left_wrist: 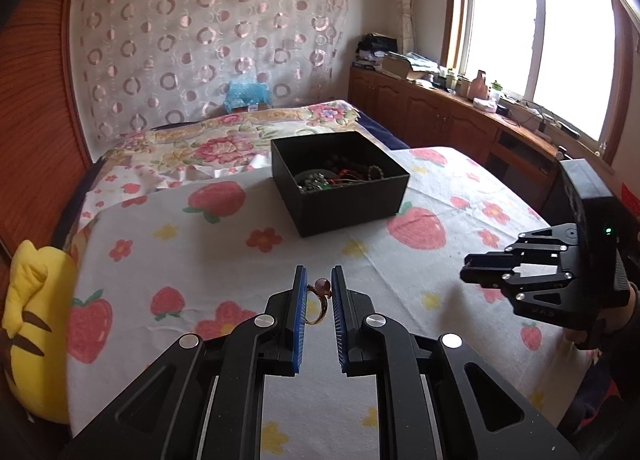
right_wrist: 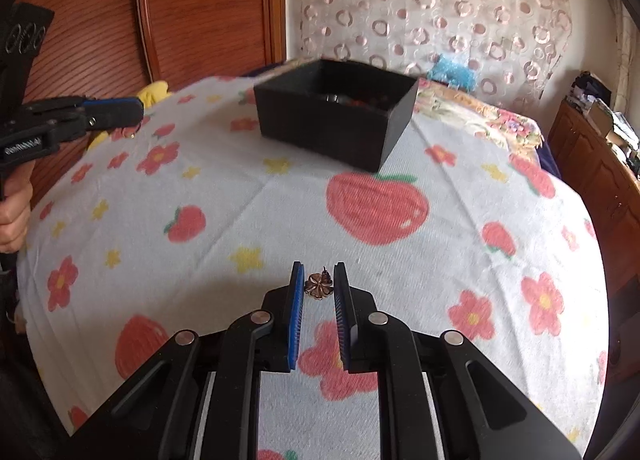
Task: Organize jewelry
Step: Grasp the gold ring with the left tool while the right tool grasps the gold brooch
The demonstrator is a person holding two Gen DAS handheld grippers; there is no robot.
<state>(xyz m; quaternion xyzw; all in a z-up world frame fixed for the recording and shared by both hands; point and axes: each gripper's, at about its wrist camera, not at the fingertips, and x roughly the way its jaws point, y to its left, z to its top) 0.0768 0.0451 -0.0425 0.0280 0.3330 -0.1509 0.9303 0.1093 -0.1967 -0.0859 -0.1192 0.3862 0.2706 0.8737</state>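
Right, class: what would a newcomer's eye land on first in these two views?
Probably the black box of tangled jewelry sitting on the strawberry-print sheet. Next, each gripper's catch: the left gripper pinches a gold ring with a pink bead, while the right gripper grips a flower-shaped earring.

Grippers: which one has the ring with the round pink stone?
The left gripper holds the gold ring with the pink bead; the right gripper holds a flower-shaped earring.

There were two tongs, left (left_wrist: 319, 284) and right (right_wrist: 319, 282), one ring (left_wrist: 319, 300), one flower earring (right_wrist: 318, 285), one black box (left_wrist: 340, 184), and one yellow plush (left_wrist: 36, 328).
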